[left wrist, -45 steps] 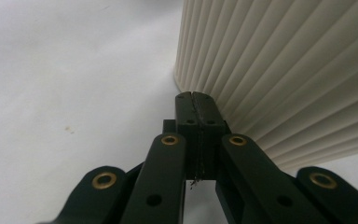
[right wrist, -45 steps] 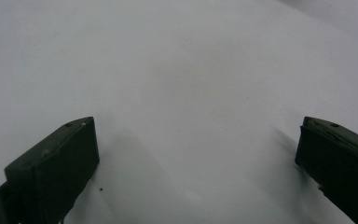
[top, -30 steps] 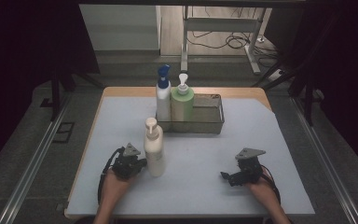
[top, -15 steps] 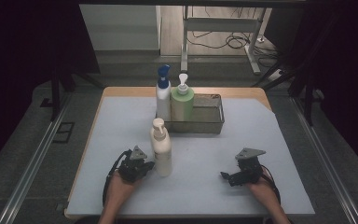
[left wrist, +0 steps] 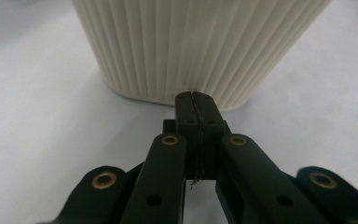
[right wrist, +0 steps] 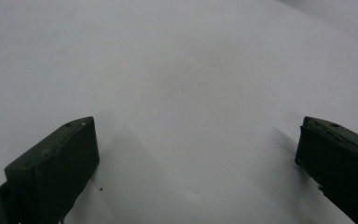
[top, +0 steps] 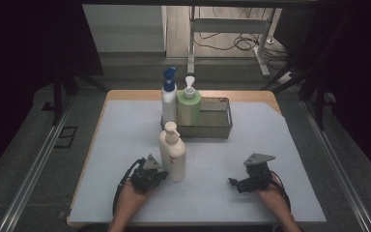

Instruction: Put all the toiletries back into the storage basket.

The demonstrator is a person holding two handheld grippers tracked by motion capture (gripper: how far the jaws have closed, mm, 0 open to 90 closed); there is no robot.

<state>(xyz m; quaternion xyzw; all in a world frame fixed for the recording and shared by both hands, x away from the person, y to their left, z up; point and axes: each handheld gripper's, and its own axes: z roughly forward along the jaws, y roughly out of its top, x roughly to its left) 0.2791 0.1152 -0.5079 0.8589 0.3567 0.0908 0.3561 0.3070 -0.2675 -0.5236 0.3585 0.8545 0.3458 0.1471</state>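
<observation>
My left gripper (top: 162, 177) sits low on the bench (top: 125, 130), jaws pinched fully together with nothing between them, tips right at the foot of the cream bottle (top: 172, 154). In the left gripper view the closed tips (left wrist: 196, 103) meet the ribbed base of the bottle (left wrist: 200, 42); they look to be touching it, though I can't rule out a sliver of a gap. With the jaws shut like this, I read it as a nudge, not a grasp: the closed tips make a blunt pusher to slide the bottle across the sheet while it stands upright.

The bottle stands near the front of the bench, left of centre, well short of the metal tray (top: 217, 126) behind it. At the tray's left end stand a blue-capped bottle (top: 169, 99) and a green pump bottle (top: 189, 105); the rest of the tray is free, which suggests that's where the cream one is headed.

My right gripper (top: 239, 184) rests on the bench at the front right, well apart from everything. Its own view shows the jaws spread wide with bare white sheet (right wrist: 191, 93) between them, holding nothing. I'd say it's parked, keeping clear.

Pushing low on a tall pump bottle should keep it from tipping, but I'd go gently.
</observation>
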